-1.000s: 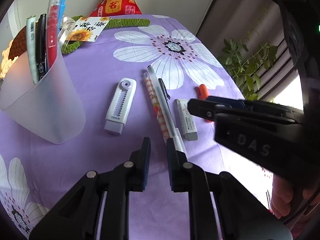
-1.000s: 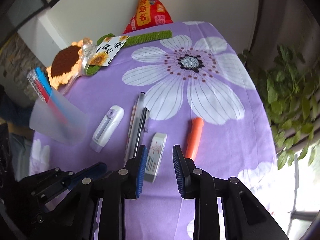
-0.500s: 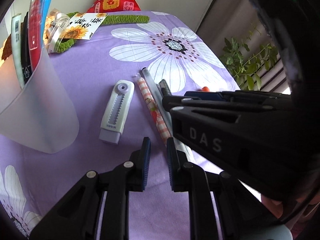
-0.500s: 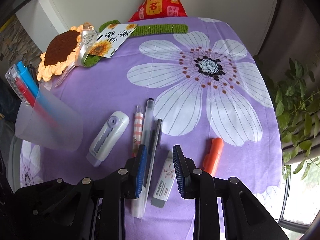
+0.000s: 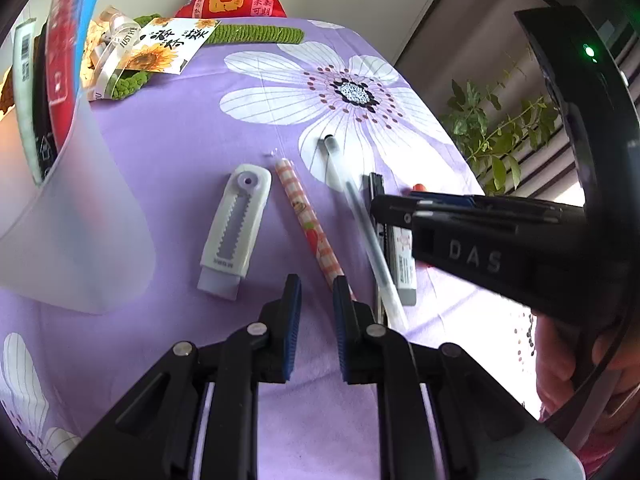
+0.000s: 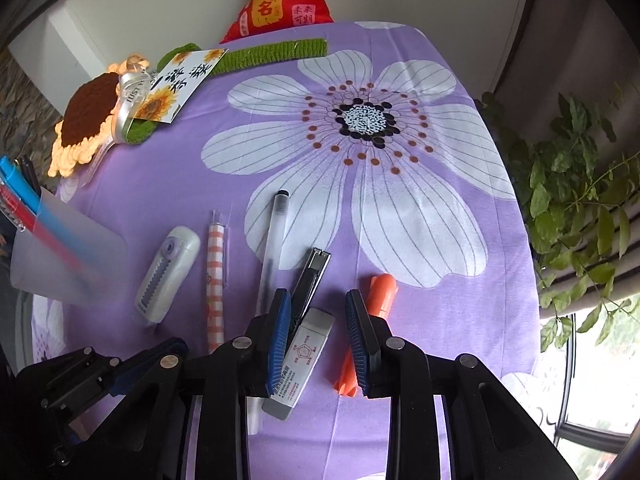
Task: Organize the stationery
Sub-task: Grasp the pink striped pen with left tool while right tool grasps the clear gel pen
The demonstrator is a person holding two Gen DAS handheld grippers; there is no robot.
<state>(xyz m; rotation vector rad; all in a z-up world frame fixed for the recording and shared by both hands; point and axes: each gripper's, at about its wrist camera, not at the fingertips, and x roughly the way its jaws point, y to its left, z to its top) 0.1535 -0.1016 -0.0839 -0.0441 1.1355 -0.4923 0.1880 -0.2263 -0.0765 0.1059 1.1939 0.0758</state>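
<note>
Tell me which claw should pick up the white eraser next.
Right. The right claw is open with the white eraser lying between its fingers, so it only needs to close. The left claw sits nearer the checked pen, off to the eraser's side.

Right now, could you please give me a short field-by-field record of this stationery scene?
surface: purple floral tablecloth
loose items, left to right: correction tape, checked pen, clear pen, black clip, eraser, orange marker
holder: frosted cup with pens standing in it
left gripper: open, empty, near the checked pen
right gripper: open, straddling the eraser
</note>
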